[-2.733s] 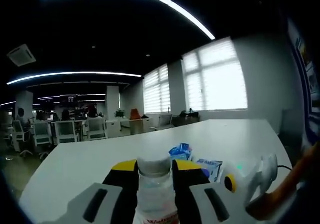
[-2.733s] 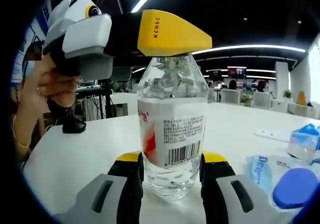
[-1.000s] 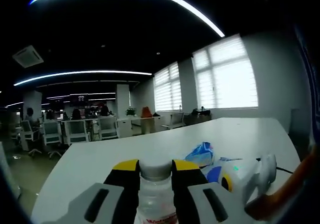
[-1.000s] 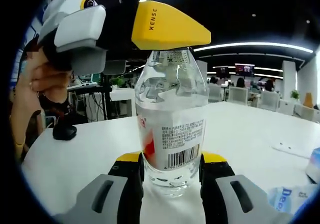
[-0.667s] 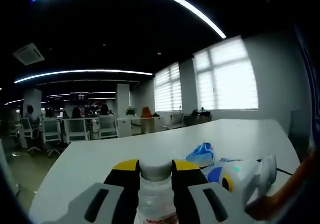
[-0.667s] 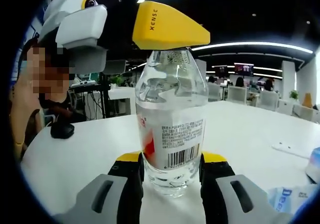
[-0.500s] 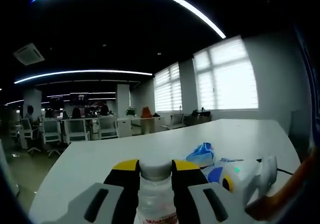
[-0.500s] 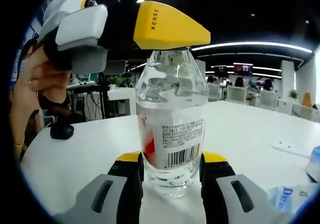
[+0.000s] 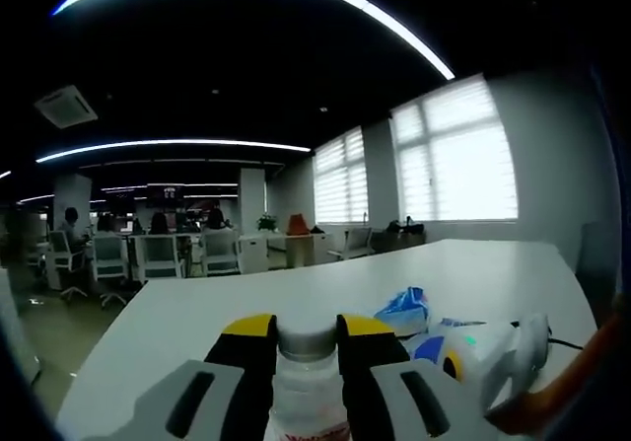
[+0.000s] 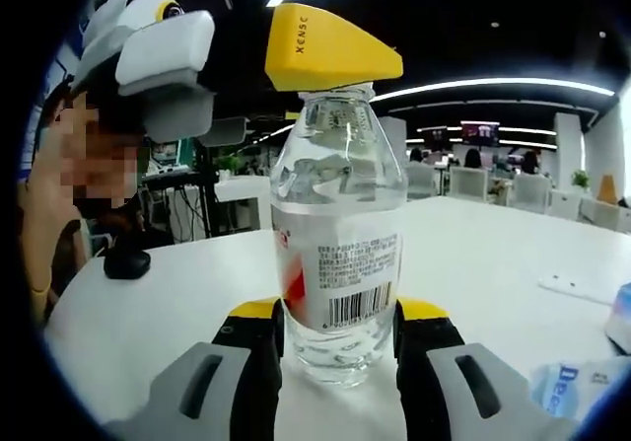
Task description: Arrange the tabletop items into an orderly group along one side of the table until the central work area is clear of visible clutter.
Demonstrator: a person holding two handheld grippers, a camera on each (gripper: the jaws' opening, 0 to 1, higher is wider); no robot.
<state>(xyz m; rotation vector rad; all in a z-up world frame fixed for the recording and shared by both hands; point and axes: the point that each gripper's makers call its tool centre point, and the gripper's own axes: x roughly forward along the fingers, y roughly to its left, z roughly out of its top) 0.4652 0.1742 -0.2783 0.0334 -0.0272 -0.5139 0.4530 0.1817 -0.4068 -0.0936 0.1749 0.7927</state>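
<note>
Room: open office with ceiling light strips, bright blinds at the windows, people seated at far desks; a long white table (image 9: 325, 288) is the work surface.

Left gripper view, grip: the left gripper (image 9: 306, 328) has its yellow-tipped jaws pressed on either side of the cap (image 9: 306, 334) of the bottle (image 9: 308, 402), so it is clamped at the top.

Left gripper view, clutter: a blue packet (image 9: 404, 308) lies on the table beyond the jaws; the right gripper (image 9: 483, 352) comes in from the right, low beside the bottle.

Left gripper view, change: against the frames of a second ago the packet and the far desks sit slightly differently, which reads as a small swing of the camera; the grip on the cap is the same.

Right gripper view, grip: the right gripper (image 10: 337, 325) clamps the bottle (image 10: 337, 254) near its base, jaws against both sides under the label.

Right gripper view, bottle: upright, clear, water inside; whether its base touches the table (image 10: 493, 254) I cannot tell.

Right gripper view, other: the left gripper (image 10: 330, 61) sits on the cap from above; a black mouse (image 10: 126, 263) lies to the left, blue-and-white packets (image 10: 577, 382) at lower right.

Right gripper view, change: nearly none; bottle and both grips are as before.

Meaning: judged from this, the bottle is held in both grippers and not yet set at the table's side, and the packets are not yet grouped.
</note>
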